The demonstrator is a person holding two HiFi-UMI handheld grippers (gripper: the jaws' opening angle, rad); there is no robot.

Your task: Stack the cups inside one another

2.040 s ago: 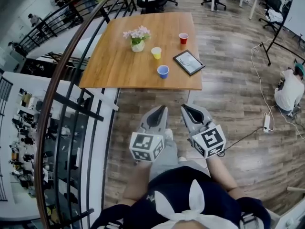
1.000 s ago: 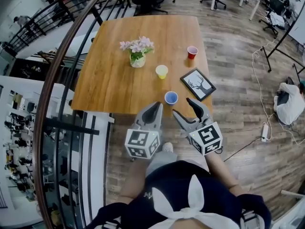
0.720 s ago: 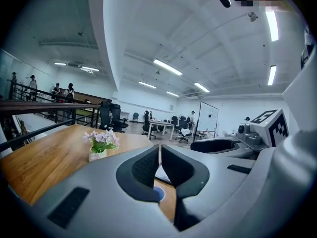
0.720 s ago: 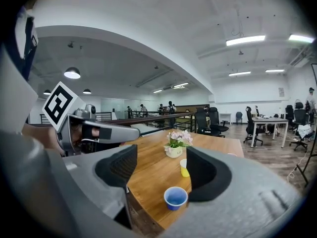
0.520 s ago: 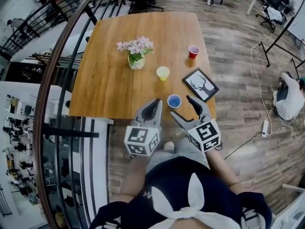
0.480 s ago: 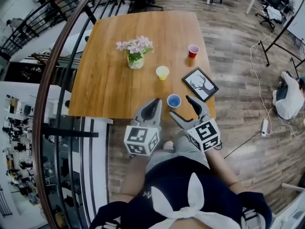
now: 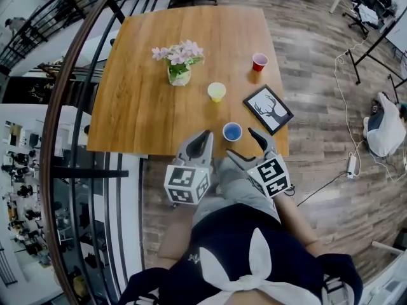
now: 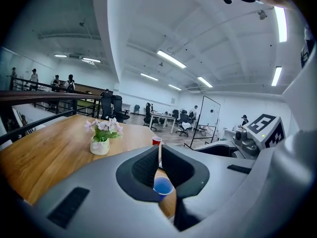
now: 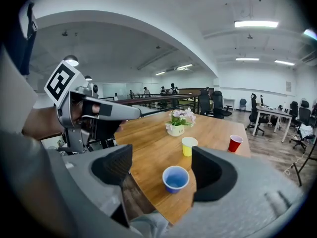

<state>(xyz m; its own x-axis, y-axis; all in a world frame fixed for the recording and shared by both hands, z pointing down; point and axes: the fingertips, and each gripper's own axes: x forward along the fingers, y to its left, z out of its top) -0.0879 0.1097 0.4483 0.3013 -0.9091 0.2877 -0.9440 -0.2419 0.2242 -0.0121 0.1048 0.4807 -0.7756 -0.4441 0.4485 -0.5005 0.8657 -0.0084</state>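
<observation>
Head view: I hold my left gripper point(image 7: 202, 138) and right gripper point(image 7: 241, 143) low at the table's point(image 7: 146, 94) near edge, beside one blue cup point(image 7: 232, 131). One yellow cup point(image 7: 216, 91) and one red cup point(image 7: 259, 61) stand farther off.

Left gripper view: my jaws seem together, with nothing between them.

Right gripper view: my jaws have just been opening and stand wide apart, with the blue cup ahead between them, untouched.

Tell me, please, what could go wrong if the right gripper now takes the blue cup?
1. The blue cup stands close to the near edge of the table. The right gripper has just been opening its jaws and holds nothing yet; a nudge from one jaw might tip the cup over the edge.
2. The picture frame lies just beside the cup, so the outer jaw could bump it.
3. Closing too hard may crush the cup.
</observation>
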